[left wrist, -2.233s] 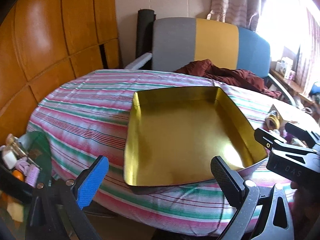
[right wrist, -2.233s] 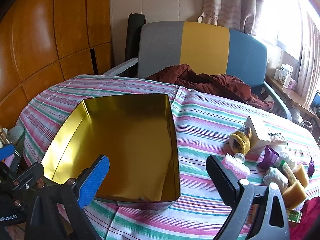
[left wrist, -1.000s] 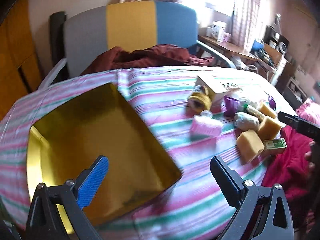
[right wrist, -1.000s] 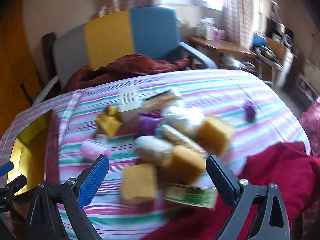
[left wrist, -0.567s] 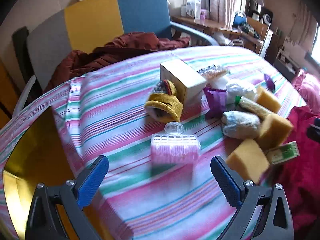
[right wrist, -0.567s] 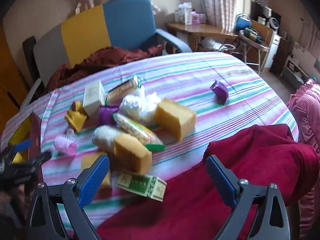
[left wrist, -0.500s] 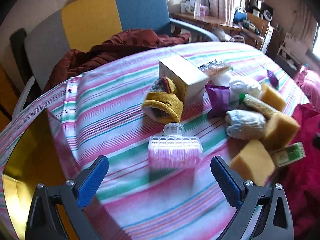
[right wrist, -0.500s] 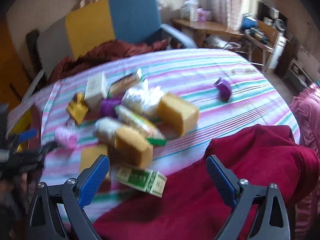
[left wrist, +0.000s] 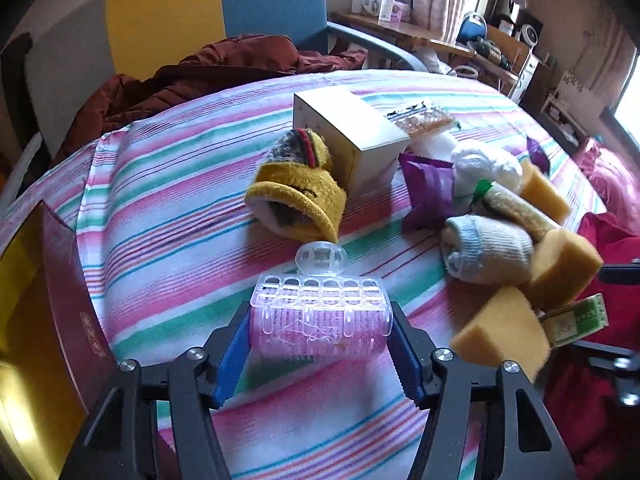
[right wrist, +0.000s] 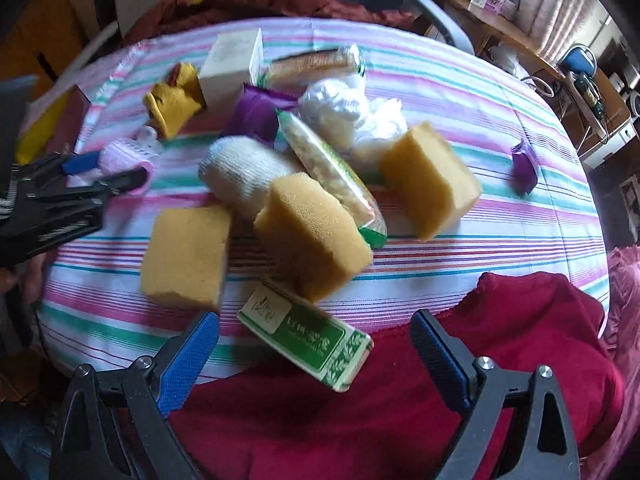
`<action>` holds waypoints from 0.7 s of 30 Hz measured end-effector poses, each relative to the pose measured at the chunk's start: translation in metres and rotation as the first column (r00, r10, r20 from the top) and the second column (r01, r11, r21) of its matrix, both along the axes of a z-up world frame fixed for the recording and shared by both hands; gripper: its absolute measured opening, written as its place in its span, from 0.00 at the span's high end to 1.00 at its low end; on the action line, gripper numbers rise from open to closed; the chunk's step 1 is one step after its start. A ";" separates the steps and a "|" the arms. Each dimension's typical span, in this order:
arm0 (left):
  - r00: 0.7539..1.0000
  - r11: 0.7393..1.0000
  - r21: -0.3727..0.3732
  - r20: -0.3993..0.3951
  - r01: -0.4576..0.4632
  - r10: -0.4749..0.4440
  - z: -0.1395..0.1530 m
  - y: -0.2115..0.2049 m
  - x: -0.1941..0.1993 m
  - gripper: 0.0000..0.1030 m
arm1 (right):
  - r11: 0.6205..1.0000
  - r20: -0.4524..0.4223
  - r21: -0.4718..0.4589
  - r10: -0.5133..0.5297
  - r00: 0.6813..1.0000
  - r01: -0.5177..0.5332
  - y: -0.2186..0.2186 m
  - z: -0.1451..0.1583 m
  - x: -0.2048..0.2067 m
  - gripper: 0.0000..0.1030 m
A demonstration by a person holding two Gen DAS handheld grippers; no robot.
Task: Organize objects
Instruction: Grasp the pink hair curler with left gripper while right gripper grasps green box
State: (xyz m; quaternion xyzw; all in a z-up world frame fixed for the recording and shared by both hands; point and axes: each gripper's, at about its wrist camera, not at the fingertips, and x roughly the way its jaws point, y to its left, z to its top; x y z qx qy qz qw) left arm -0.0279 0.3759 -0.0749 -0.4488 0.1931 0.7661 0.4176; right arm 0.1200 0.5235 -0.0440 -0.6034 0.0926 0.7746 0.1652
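My left gripper [left wrist: 320, 334] is shut on a pink hair roller [left wrist: 320, 320] with a clear clip, on the striped tablecloth; the roller also shows in the right wrist view [right wrist: 124, 156]. My right gripper [right wrist: 314, 356] is open, its fingers either side of a green and white box [right wrist: 304, 336] at the table's near edge. Yellow sponges [right wrist: 312, 236], a rolled white sock [right wrist: 244, 176], a purple packet [left wrist: 430, 192], a yellow sock [left wrist: 298, 196] and a white box [left wrist: 352, 136] lie in a pile. The gold tin [left wrist: 20, 320] is at the far left.
A red cloth [right wrist: 400, 400] hangs over the table's near edge under my right gripper. A chair with a dark red jacket [left wrist: 192, 76] stands behind the table. A small purple item [right wrist: 524, 164] lies apart at the right.
My left gripper has moved forward and closed on the pink hair roller. My right gripper has dropped closer to the green and white box.
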 end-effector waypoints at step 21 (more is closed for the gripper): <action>0.994 0.975 0.197 0.062 -0.103 0.092 0.060 -0.114 0.023 0.38 | 0.994 -0.029 -0.003 0.110 0.994 -0.110 -0.043 0.014 0.037 0.71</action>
